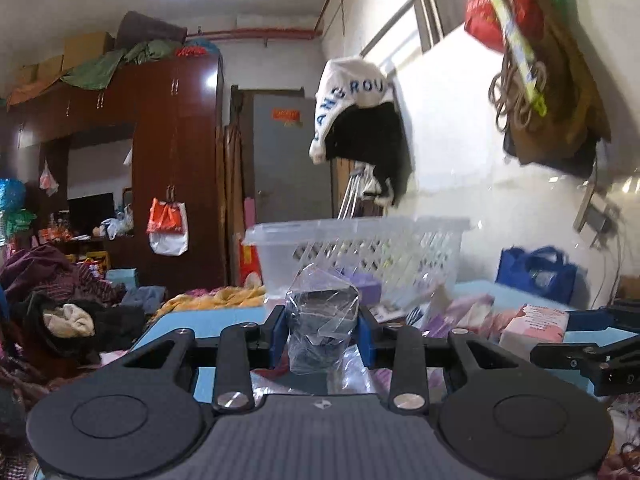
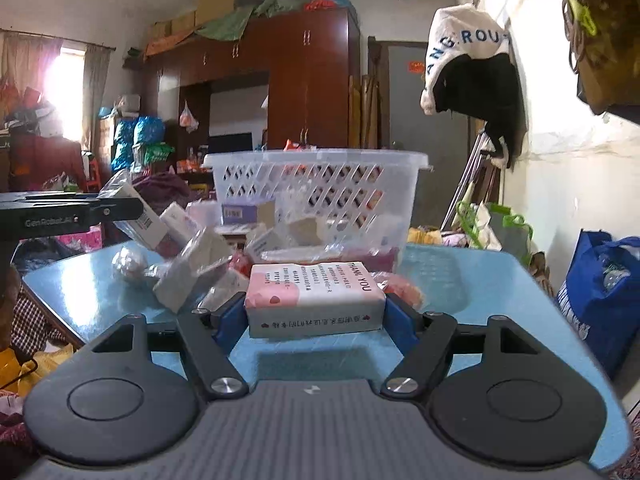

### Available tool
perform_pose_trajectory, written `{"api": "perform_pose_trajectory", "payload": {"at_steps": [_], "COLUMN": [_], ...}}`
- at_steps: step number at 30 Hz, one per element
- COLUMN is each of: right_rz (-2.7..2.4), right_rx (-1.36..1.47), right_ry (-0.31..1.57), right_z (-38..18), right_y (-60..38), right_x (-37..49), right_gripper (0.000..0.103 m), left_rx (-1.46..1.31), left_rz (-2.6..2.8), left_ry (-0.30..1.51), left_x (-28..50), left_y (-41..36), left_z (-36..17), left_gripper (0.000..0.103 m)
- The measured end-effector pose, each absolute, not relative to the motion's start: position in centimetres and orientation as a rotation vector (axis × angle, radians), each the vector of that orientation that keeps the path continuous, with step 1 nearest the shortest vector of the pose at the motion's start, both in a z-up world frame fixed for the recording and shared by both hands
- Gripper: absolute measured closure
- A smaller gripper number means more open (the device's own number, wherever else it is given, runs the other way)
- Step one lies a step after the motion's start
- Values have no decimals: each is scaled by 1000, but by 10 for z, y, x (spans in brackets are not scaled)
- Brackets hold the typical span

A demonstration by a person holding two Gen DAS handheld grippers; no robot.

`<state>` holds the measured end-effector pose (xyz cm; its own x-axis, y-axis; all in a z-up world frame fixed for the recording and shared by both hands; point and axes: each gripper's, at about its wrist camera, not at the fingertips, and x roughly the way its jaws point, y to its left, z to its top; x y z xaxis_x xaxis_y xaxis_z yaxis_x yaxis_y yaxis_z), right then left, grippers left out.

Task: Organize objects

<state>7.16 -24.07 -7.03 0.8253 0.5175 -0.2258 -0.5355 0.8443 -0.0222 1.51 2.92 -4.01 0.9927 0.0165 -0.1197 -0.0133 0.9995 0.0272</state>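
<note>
Bench [image 2: 472, 292]: glossy blue top, lower centre of both views, crowded with small packets and boxes at mid-frame. White lattice basket [image 2: 320, 196] stands at the far side, centre frame, some boxes inside.

Left tool [image 1: 322, 330]: blue pads clamped on a dark object in crinkled clear wrap [image 1: 322, 316], centre of the left view, raised above the bench.

Right tool [image 2: 316, 316]: pads pressed to both ends of a pink-and-white "THANK YOU" box [image 2: 314, 298], centre of the right view, just in front of the basket.

Room: dark red wardrobe [image 2: 308, 80] at upper centre with cartons and green cloth piled on top; grey door [image 1: 288, 160] beside it. White wall at right, white-and-black garment [image 1: 356, 120] hanging there. Clothes heap [image 1: 60, 296] at lower left. Blue bag [image 2: 604, 296] at right edge.
</note>
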Motion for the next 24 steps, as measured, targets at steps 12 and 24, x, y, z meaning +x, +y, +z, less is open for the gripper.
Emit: {"api": "perform_pose_trajectory", "payload": {"at_steps": [12, 24], "right_rz": [524, 534], "right_rx": [-12, -47], "right_ry": [223, 121], "right_z": [-59, -21], "right_y": [-264, -252], "right_x": [85, 87], "right_gripper": [29, 29], "left_rx": [-92, -141], "left_rz": [-46, -89], "left_ry": [58, 65], "left_x": [10, 28], "left_y": [43, 46], "left_z": [-13, -4], "left_gripper": [63, 63]}}
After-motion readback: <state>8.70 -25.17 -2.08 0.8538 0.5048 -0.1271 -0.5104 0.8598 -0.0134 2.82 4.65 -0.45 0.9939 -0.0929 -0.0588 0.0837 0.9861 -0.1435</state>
